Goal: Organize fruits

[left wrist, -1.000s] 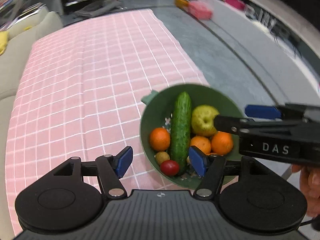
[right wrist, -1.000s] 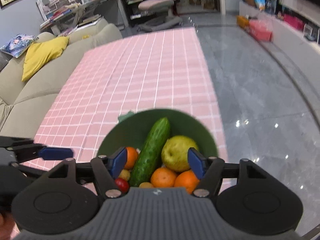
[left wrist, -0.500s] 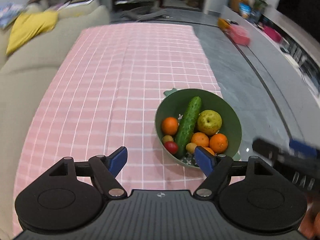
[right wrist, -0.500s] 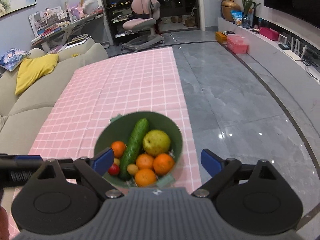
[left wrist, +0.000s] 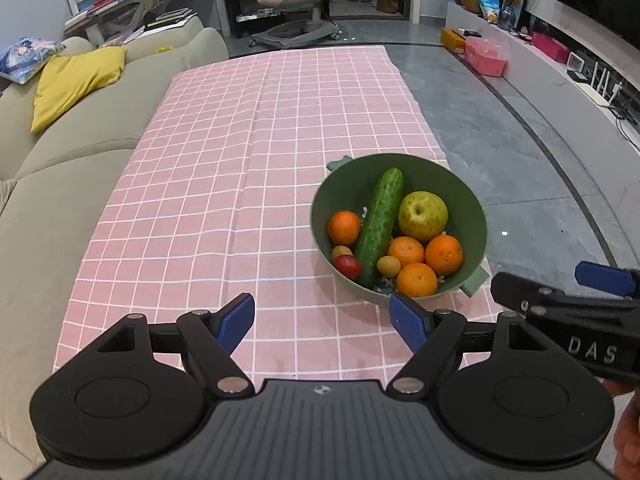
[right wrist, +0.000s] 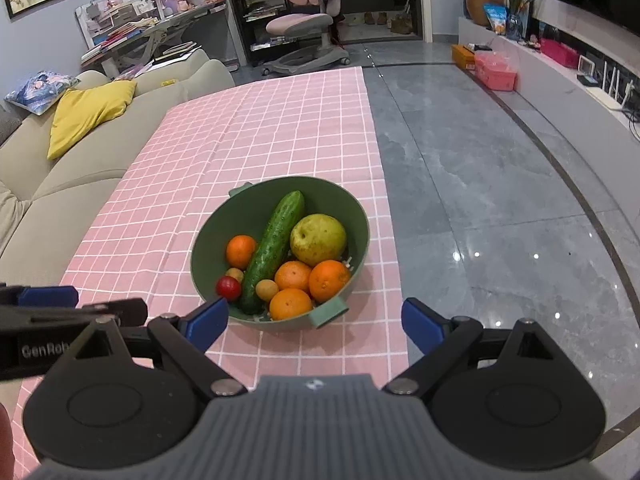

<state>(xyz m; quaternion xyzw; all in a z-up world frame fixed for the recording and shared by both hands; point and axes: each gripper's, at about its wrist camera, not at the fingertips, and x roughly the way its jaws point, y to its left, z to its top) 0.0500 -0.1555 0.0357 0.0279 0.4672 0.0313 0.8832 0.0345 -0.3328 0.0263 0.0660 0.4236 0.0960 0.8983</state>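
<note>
Four oranges, a cucumber (left wrist: 379, 220) and a pear (left wrist: 423, 216) fill the green bowl (left wrist: 468, 204) right of centre in the left wrist view, above the left gripper (left wrist: 322, 320) (jaws wide apart, holding nothing). In the right wrist view the bowl (right wrist: 208, 240) sits mid-frame on the pink checked cloth (right wrist: 280, 128), the right gripper (right wrist: 315, 322) below it gaping wide and empty.

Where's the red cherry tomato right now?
In the right wrist view, the cherry tomato sits at the near-left of the green bowl, left of the cucumber.
</note>
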